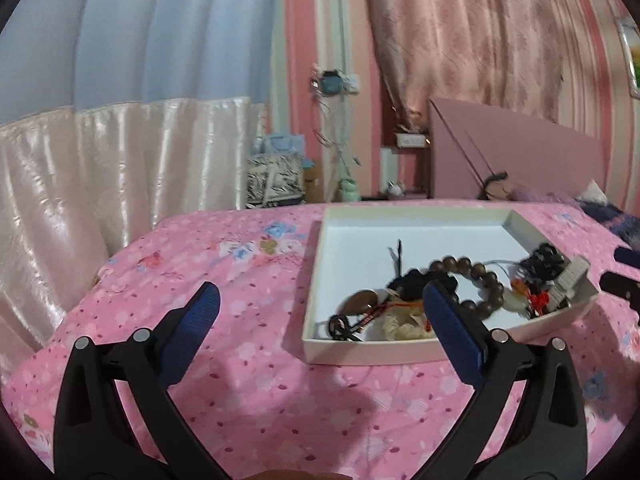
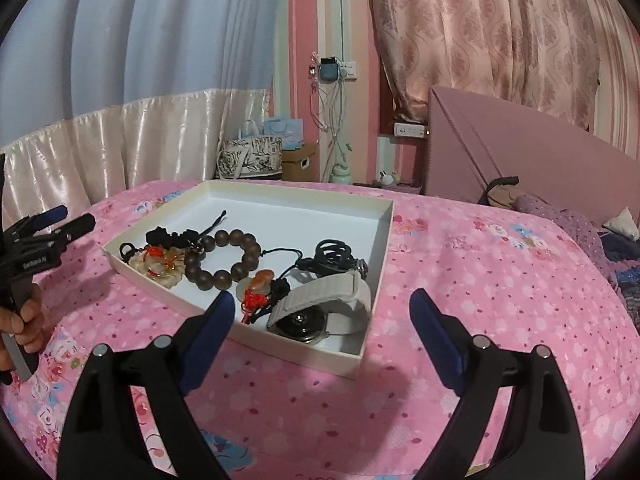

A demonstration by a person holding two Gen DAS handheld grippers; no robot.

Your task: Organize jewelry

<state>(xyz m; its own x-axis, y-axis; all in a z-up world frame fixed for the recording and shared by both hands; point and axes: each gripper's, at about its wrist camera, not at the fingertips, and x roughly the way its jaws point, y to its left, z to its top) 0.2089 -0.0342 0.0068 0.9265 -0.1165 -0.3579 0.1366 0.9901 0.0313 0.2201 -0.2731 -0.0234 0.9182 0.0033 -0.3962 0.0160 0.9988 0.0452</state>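
Note:
A shallow white box lies on the pink bed cover. In it are a brown wooden bead bracelet, a cream carved pendant on red cord, a jade and red knot charm, black cords and a watch with a grey-white strap. My left gripper is open and empty, above the box's near left corner. My right gripper is open and empty, just in front of the watch. The left gripper also shows at the left edge of the right wrist view.
The pink floral bed cover spreads all round the box. A pink headboard and pillows stand at the right. Curtains, bags and a small shelf lie beyond the bed's far edge.

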